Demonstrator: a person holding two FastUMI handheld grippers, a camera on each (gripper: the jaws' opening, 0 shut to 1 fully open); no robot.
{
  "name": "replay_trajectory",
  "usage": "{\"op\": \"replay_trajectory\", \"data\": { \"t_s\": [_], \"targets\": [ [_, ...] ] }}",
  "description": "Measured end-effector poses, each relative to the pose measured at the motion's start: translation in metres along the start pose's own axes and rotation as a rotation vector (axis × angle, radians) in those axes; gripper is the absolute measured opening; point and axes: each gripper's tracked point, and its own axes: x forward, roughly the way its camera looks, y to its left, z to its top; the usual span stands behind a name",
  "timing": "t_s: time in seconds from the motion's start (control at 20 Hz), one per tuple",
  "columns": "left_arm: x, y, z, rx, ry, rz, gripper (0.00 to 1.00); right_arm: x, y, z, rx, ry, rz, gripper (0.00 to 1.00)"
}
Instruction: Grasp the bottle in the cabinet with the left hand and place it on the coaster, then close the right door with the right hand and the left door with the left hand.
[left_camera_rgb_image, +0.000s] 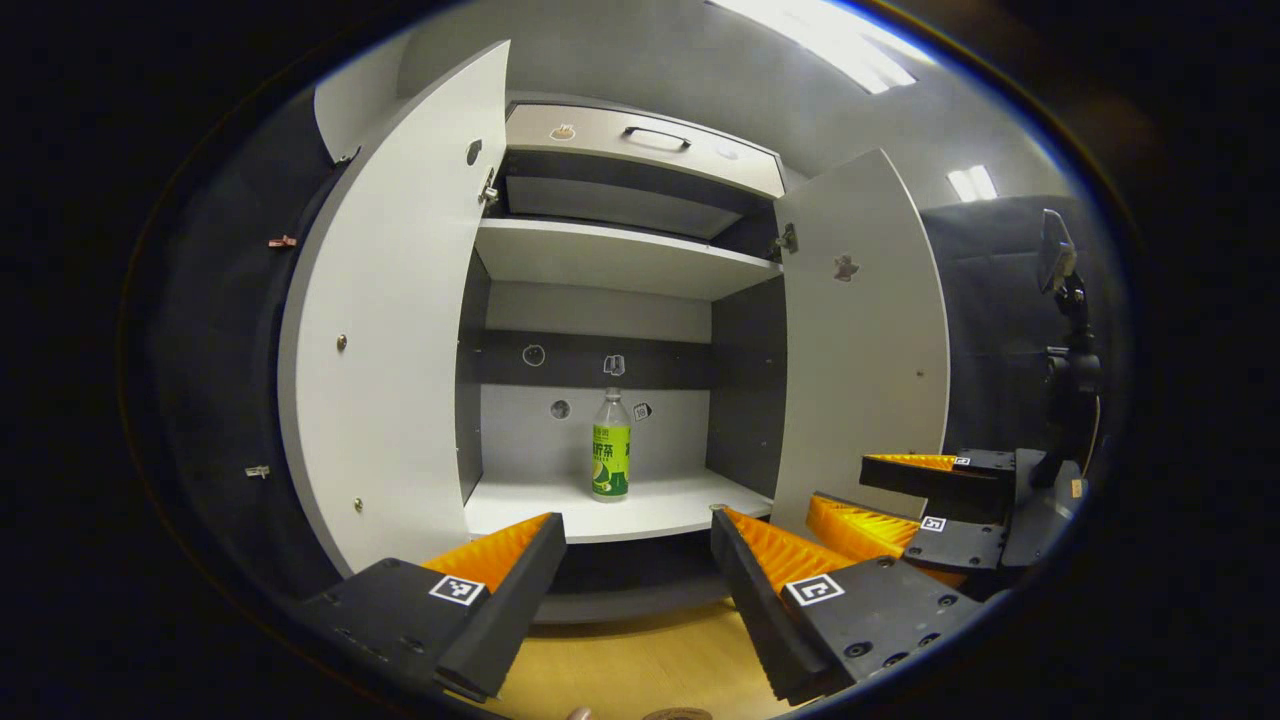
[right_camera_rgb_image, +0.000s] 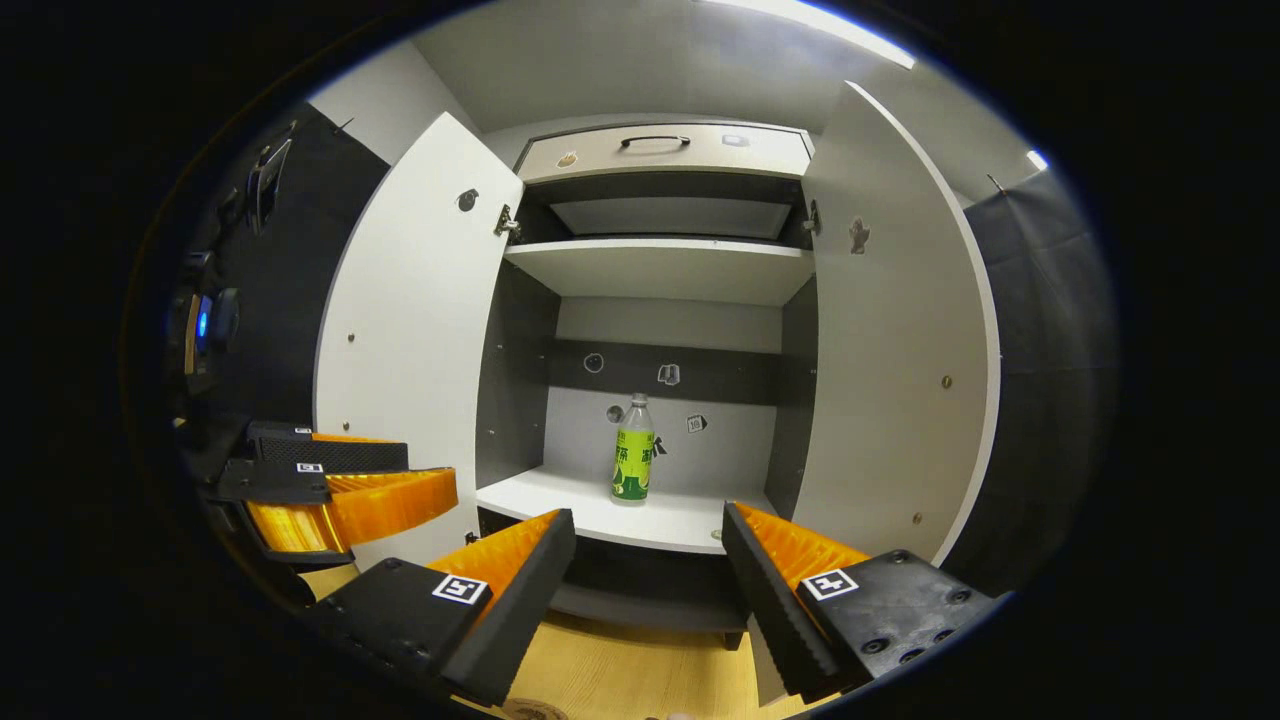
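Left gripper (left_camera_rgb_image: 638, 560) and right gripper (right_camera_rgb_image: 648, 560) hung with fingers spread wide, empty, before the cabinet. The bottle (left_camera_rgb_image: 611, 446) stood upright mid-shelf (left_camera_rgb_image: 520, 515), near its back edge, between both swung-open doors, free all round.

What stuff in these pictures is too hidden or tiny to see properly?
- Coaster: in the left gripper view, maybe the round sliver cut off at the bottom edge; can't be sure.
- Bottle label: too small to make out in either view.
- Stickers on the cabinet's back wall: too tiny to tell their pictures.
- Space under the bottom shelf: dark, and partly hidden by the right gripper fingers.
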Motion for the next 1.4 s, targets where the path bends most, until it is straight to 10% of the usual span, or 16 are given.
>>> {"op": "replay_trajectory", "data": {
  "t_s": [0.75,1.4],
  "targets": [
    [0.056,0.009,0.009,0.069,-0.05,-0.041,0.94,-0.021,-0.015,-0.009,-0.055,0.033,-0.133,0.98],
    [0.251,0.027,0.01,0.077,-0.092,0.071,0.94,0.062,-0.039,-0.035,-0.036,0.048,0.038,0.98]
  ]
}}
